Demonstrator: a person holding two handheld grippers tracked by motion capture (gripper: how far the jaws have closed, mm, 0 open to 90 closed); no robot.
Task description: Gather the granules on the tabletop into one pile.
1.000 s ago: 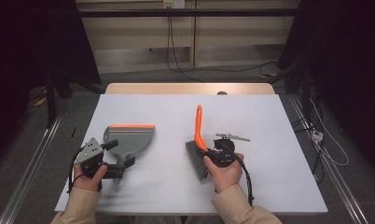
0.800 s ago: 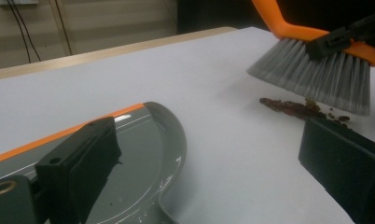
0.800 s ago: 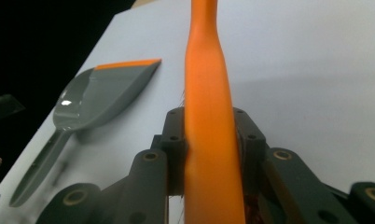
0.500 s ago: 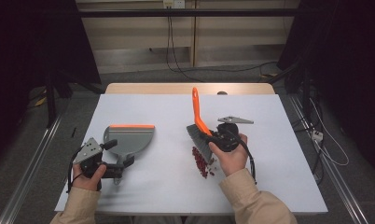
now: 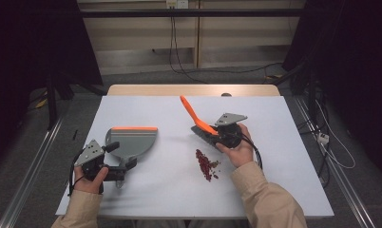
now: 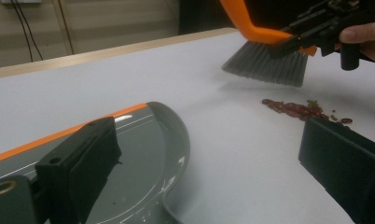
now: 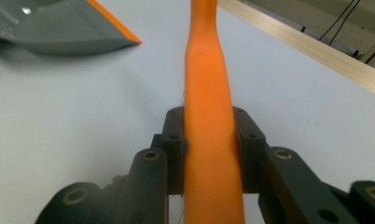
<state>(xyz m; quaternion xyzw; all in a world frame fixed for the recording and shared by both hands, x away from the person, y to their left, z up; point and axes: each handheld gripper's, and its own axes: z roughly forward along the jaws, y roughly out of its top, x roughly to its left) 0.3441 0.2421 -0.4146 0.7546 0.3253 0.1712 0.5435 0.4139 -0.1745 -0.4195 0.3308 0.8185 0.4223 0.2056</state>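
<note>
Now the right gripper (image 5: 216, 135) has swung the grey-bristled hand brush with the curved orange handle (image 5: 197, 118) away toward the far side of the white table (image 5: 284, 180). A second ago that brush stood right in front of the right hand; with the brush moved off, a small scatter of dark red beans (image 5: 205, 164) lies uncovered near the right wrist. My read: that is the wind-up for a sweep, with the beans waiting to be pushed left.

The right claw is clamped tight on the orange handle, and its own camera shows that best, both black jaws pressing the handle's sides. That same view catches the orange lip of the grey plastic dustpan (image 7: 59, 28) off at the upper left.

Over on the other side, the left gripper (image 5: 118, 173) has kept its place at the dustpan's handle end. From above, the grip is hard to judge. Its own view shows the jaws standing well apart, one over the pan and one over bare table, with nothing pinched between them that I can see.

That left gripper view also gives what the overhead misses: the bristles hang clear above the table, just beyond the beans, not touching them.
</note>
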